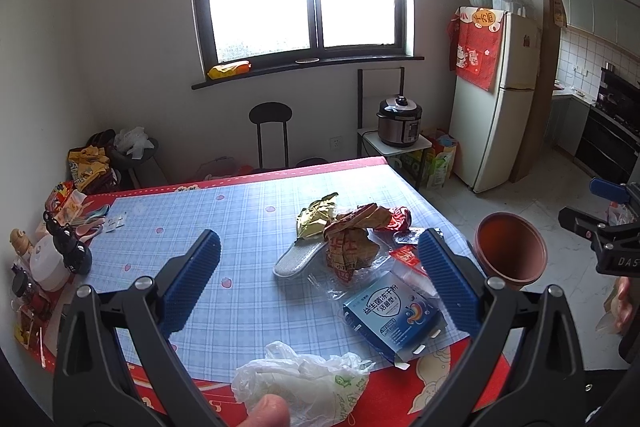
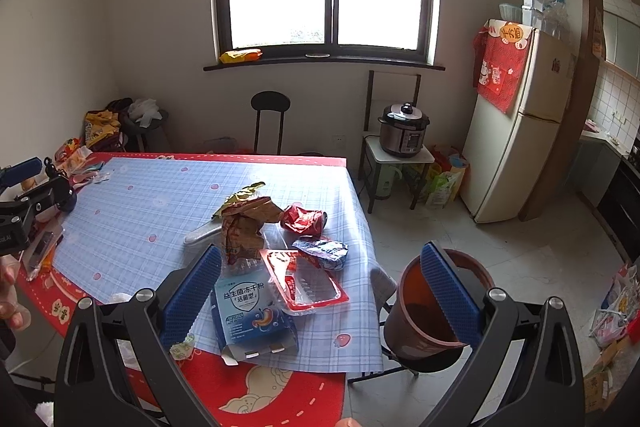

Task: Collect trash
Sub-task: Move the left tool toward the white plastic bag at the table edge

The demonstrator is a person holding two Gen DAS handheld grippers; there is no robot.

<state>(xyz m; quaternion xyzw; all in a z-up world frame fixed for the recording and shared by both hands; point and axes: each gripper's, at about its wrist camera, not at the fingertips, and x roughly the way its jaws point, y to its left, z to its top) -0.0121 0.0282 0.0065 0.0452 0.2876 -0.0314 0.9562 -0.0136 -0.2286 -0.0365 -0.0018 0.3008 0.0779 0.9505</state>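
Note:
A heap of trash lies on the table's right half: crumpled gold and brown wrappers (image 1: 344, 223) (image 2: 246, 215), a red wrapper (image 2: 302, 219), a red-rimmed clear tray (image 2: 304, 281), a blue-white foil packet (image 2: 322, 253) and a blue box (image 1: 394, 315) (image 2: 250, 315). A white plastic bag (image 1: 304, 379) lies at the near edge. A brown bin (image 1: 510, 251) (image 2: 432, 307) stands beside the table's right edge. My left gripper (image 1: 320, 283) is open above the table. My right gripper (image 2: 332, 291) is open above the near right corner. Neither holds anything.
The table (image 1: 240, 211) has a blue checked cloth with red border. Bottles, a white pot and snack packs (image 1: 52, 259) crowd its left edge. A grey insole (image 1: 296, 259) lies mid-table. A black stool (image 2: 270, 123), a rice cooker (image 2: 404, 131) and a fridge (image 2: 516, 127) stand beyond.

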